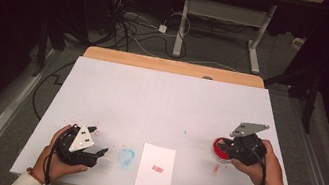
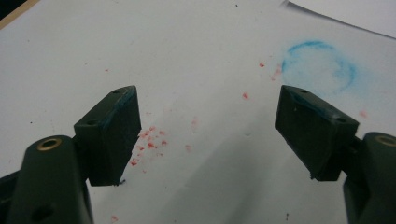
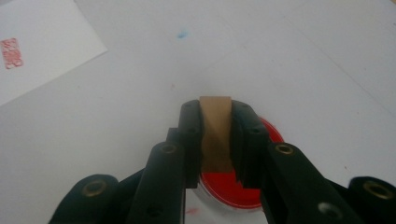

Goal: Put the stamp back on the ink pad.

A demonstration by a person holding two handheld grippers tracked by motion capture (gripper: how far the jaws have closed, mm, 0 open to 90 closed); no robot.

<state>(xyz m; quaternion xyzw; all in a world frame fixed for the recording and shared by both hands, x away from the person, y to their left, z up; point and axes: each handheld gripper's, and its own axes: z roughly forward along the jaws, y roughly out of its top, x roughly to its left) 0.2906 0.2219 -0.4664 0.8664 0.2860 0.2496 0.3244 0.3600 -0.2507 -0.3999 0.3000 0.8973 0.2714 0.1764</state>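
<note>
While the right hand-held gripper (image 3: 215, 140) is pinching a wooden stamp (image 3: 215, 133) over the red ink pad (image 1: 220, 150) — inking step — the left hand-held gripper (image 2: 208, 135) is idling spread; next, carrying it to the paper (image 1: 155, 169) squarely.

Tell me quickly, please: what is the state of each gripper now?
Left gripper: open, holding nothing, above the white sheet.
Right gripper: closed on a brown wooden stamp, over the red ink pad.

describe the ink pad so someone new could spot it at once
On the white table cover, look near the right edge, beside the right claw. The ink pad is a small round red dish there, unlike the flat stamped paper sheet and the blue ring smudge.
</note>
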